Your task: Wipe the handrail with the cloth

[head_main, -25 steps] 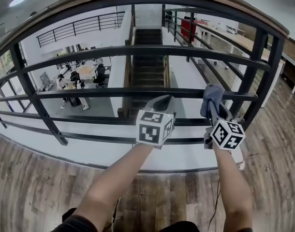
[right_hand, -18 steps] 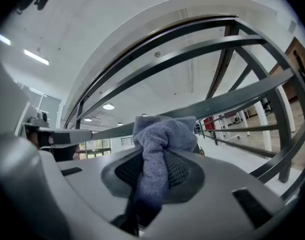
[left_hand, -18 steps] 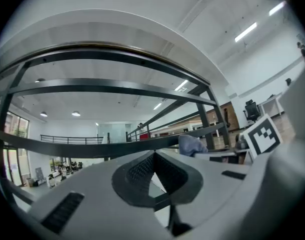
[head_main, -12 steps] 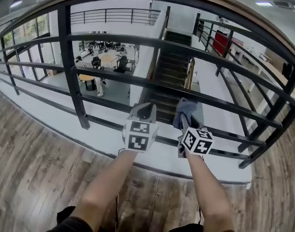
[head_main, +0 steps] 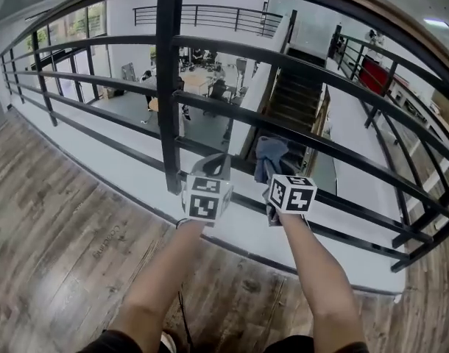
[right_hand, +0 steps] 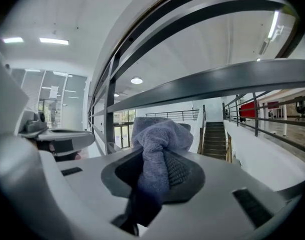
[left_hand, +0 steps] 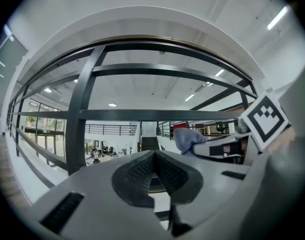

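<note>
The railing's brown wooden handrail (head_main: 408, 22) arcs across the top of the head view, above dark metal bars. My right gripper (head_main: 272, 169) is shut on a blue-grey cloth (head_main: 269, 153), which is bunched above its jaws and held in front of the middle bars, below the handrail. In the right gripper view the cloth (right_hand: 155, 144) fills the space between the jaws. My left gripper (head_main: 214, 165) is close beside it on the left, shut with nothing in it (left_hand: 153, 154). The handrail (left_hand: 157, 40) curves well above both grippers.
A thick vertical post (head_main: 168, 87) stands just left of the grippers. Horizontal bars (head_main: 342, 153) run behind them. Wood flooring (head_main: 62, 234) lies under me. Beyond the railing is a staircase (head_main: 298, 109) and a lower floor with desks and people.
The view has swung left along the railing, so the vertical post now stands right by the grippers. Both grippers stay side by side, and the right one still holds the cloth.
</note>
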Demonstrator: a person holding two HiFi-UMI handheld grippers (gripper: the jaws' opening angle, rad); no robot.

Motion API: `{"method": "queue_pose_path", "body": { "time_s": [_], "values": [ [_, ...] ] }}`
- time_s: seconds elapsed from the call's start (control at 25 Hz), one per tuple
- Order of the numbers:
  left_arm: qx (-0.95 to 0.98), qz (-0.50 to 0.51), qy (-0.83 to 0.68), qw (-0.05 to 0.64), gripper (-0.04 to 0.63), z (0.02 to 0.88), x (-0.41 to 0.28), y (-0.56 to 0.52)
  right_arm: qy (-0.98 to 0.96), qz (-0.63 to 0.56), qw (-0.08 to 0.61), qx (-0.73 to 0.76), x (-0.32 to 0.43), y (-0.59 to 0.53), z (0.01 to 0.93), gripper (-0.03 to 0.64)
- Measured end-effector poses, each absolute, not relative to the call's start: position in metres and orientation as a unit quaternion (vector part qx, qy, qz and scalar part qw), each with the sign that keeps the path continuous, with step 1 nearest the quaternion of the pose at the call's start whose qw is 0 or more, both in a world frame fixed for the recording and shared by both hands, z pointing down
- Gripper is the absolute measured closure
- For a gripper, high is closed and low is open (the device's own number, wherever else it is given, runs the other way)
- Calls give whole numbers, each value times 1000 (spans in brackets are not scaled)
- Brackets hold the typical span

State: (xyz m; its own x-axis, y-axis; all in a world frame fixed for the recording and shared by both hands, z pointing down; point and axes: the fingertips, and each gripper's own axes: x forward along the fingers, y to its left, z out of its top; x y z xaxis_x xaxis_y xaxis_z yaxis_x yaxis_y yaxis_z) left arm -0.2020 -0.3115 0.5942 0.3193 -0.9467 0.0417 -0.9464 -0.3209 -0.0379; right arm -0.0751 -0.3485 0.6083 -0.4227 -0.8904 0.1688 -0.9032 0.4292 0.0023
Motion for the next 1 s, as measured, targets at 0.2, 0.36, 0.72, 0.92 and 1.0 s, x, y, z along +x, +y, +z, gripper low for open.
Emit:
{"method": "queue_pose_path", "body": {
  "time_s": [0.2, 0.36, 0.72, 0.92, 1.0],
  "values": [
    [-802, -47, 595, -9, 597, 627, -298, -330, -858, 70, 50, 506, -191, -382, 624, 526],
    [-796, -50, 603, -13, 597, 635, -353, -341, -858, 79, 80, 502, -252, -406, 654, 526],
    [-779, -44, 624, -34, 597, 662, -428, -365, -855, 112, 110, 494, -368, -452, 667, 526],
    [-764, -20, 644, -42, 597, 655, -460, -367, -838, 114, 138, 515, -394, -463, 682, 526],
    [-763, -20, 645, -40, 597, 658, -465, -369, -834, 109, 152, 520, -396, -466, 683, 526]
  ]
}}
